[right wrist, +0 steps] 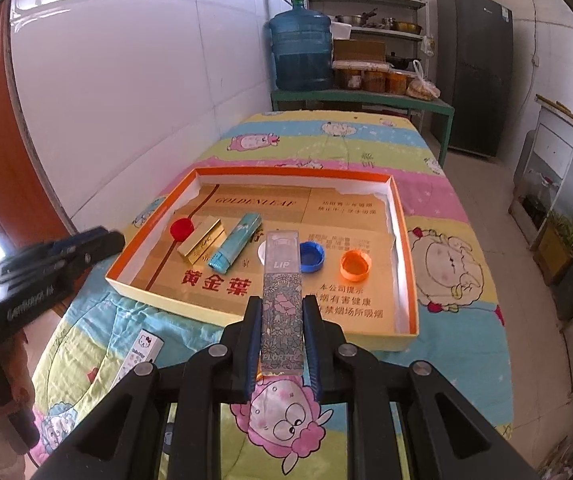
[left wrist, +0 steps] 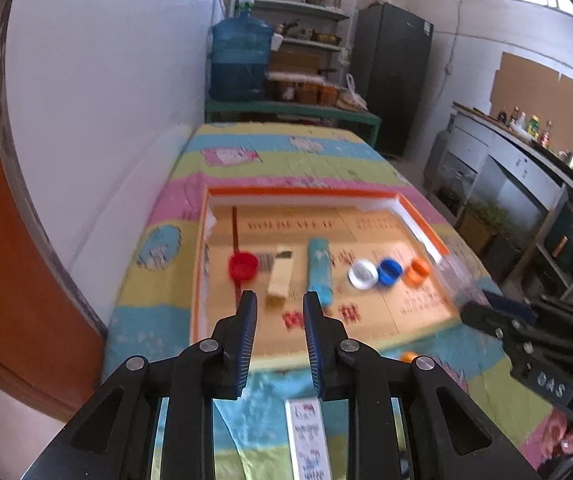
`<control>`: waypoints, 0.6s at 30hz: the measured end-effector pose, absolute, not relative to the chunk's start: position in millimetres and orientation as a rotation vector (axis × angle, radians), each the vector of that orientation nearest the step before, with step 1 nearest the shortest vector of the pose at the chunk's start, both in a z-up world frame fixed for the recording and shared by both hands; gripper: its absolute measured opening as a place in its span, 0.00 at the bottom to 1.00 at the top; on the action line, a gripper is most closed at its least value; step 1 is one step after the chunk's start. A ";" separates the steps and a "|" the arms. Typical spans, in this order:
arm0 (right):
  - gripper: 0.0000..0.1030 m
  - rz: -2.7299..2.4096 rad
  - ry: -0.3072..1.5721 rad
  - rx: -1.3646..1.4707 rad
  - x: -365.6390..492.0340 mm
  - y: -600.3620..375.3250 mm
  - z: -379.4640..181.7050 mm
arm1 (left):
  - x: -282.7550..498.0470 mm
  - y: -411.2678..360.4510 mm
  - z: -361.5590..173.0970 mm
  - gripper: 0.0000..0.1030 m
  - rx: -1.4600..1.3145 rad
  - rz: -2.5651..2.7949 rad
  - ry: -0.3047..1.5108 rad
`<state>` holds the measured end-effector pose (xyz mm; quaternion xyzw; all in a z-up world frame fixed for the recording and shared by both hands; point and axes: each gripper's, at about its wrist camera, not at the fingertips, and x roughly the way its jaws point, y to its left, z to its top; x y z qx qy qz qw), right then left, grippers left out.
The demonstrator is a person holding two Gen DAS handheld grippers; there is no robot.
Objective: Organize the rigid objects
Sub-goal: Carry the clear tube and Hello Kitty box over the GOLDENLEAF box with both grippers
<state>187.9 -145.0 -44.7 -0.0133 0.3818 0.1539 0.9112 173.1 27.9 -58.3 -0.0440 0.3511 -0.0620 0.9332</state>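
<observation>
right gripper [right wrist: 280, 312] fingers clamped on the clear lip box [right wrist: 281, 292], above the orange tray [right wrist: 404, 240]. left gripper [left wrist: 279, 308] fingers look parted, empty, view blurry.

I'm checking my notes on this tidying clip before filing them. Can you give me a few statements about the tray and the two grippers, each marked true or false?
1. The right gripper grips a clear floral lip-product box. True.
2. The left gripper holds the gold box. False: nothing is between its jaws.
3. The red cap lies outside the orange tray. False: it lies inside.
4. The blue cap lies between the white cap and the orange cap. True.
</observation>
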 end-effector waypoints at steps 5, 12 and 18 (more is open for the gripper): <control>0.20 0.329 0.809 -0.012 181.1 -146.5 -52.9 | 155.3 16.6 -86.9 0.48 -0.061 -0.139 0.793; 0.20 0.328 0.825 0.004 169.7 -152.7 -57.7 | 139.7 5.0 -123.2 0.48 -0.043 -0.131 0.889; 0.20 0.323 0.826 0.006 163.1 -154.8 -56.7 | 133.4 2.0 -132.0 0.48 -0.036 -0.114 0.896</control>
